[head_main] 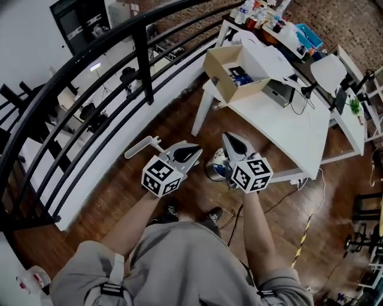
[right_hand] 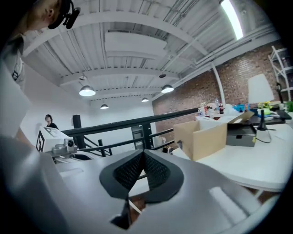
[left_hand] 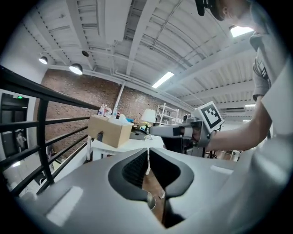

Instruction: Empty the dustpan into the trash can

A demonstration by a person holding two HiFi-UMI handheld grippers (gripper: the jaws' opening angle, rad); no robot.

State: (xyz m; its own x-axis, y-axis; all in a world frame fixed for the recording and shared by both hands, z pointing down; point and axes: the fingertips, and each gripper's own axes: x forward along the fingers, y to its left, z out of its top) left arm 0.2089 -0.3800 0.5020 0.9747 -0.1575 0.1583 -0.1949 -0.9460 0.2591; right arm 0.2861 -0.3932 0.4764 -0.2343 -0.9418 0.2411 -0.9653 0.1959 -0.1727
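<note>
A: Wooden floor point(head_main: 179, 122) lies under both tools, with a black railing point(head_main: 140, 54) beyond the left tool point(head_main: 190, 154) and a white surface point(head_main: 287, 128) ahead of the right tool point(head_main: 234, 144). What containers do you see?

B: An open cardboard box point(head_main: 248, 89) stands on the surface, ahead of the right tool. Something dark and blue lies inside it, too small to name. Bottles point(head_main: 257, 13) crowd the surface's far end.

A: And the trash can?

B: A round, shiny trash can point(head_main: 213, 167) stands on the floor between the two tools and below them, partly behind the right one. Something blue shows inside.

A: The dustpan?

B: A white handle point(head_main: 142, 147) lies just outward of the left tool's tips. Whether it is part of that, I cannot tell.

A: How do the tools stand?

B: The left pads point(left_hand: 133, 167) are drawn together with only a hairline slit between them and nothing caught. The right pads point(right_hand: 129, 171) meet too, and hold nothing.
</note>
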